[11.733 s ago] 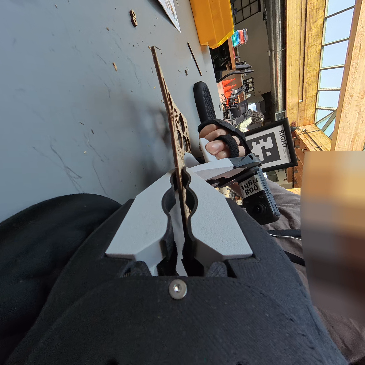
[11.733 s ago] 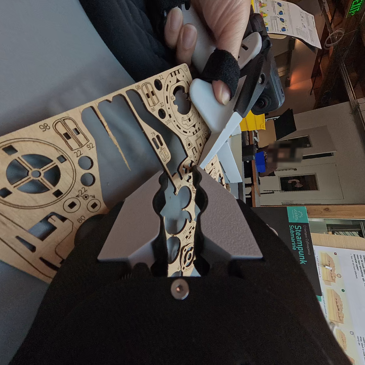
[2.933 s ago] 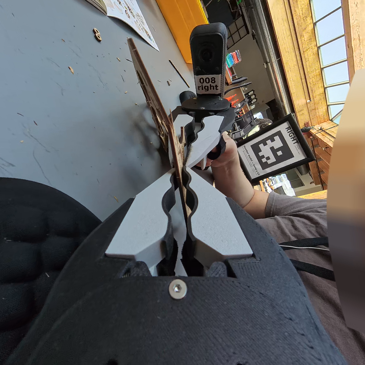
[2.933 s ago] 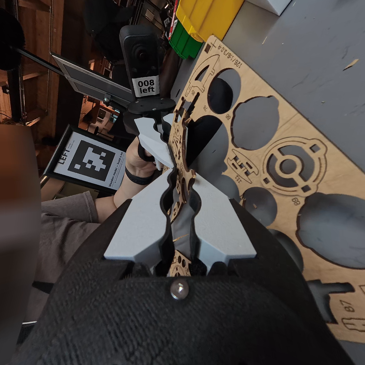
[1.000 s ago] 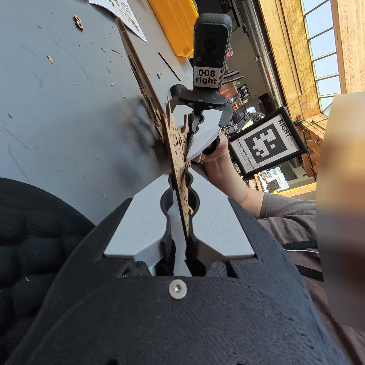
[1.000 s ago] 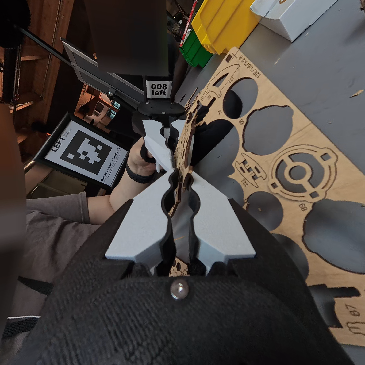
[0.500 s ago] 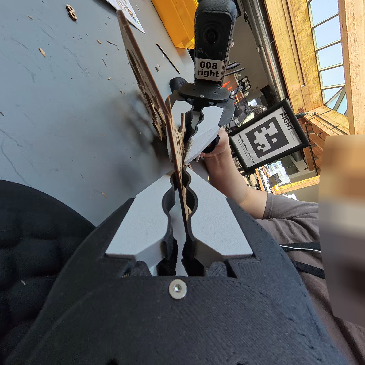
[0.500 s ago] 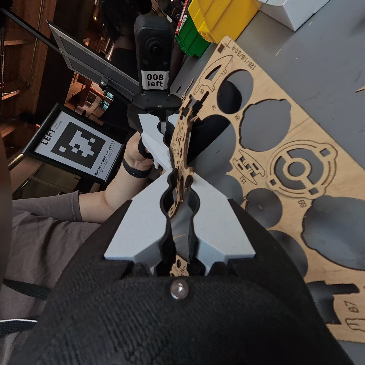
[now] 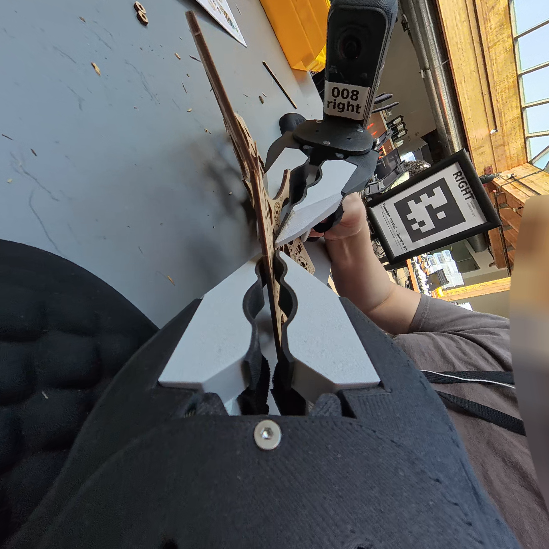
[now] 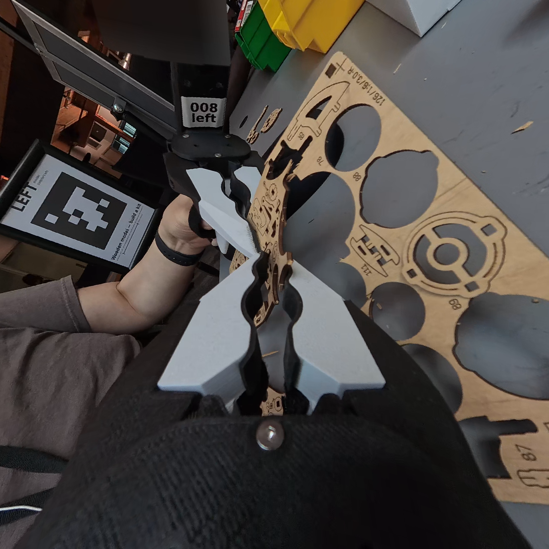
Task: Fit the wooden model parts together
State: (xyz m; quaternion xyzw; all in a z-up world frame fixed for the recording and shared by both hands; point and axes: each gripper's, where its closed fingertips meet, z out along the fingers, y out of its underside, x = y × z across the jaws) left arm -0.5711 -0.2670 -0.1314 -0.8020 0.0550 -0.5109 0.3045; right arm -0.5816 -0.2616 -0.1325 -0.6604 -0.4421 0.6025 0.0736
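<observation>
gripping wooden sheet (image 9: 269, 267) edge-on, left gripper (image 9: 269, 258), right gripper (image 10: 274, 261) likewise clamped, cutouts visible there

A matte grey counter (image 9: 104, 148), scratched and flecked with wood chips, fills the foreground. Yellow plastic bins (image 10: 312, 20) and a green plastic bin (image 10: 261, 44) sit along its far edge. Beyond, warm timber beams (image 9: 481, 74) frame tall daylit windows (image 9: 534, 59), beside a grey ribbed duct (image 9: 430, 74). A black-framed sign with a square marker (image 9: 430, 208) stands nearby.
</observation>
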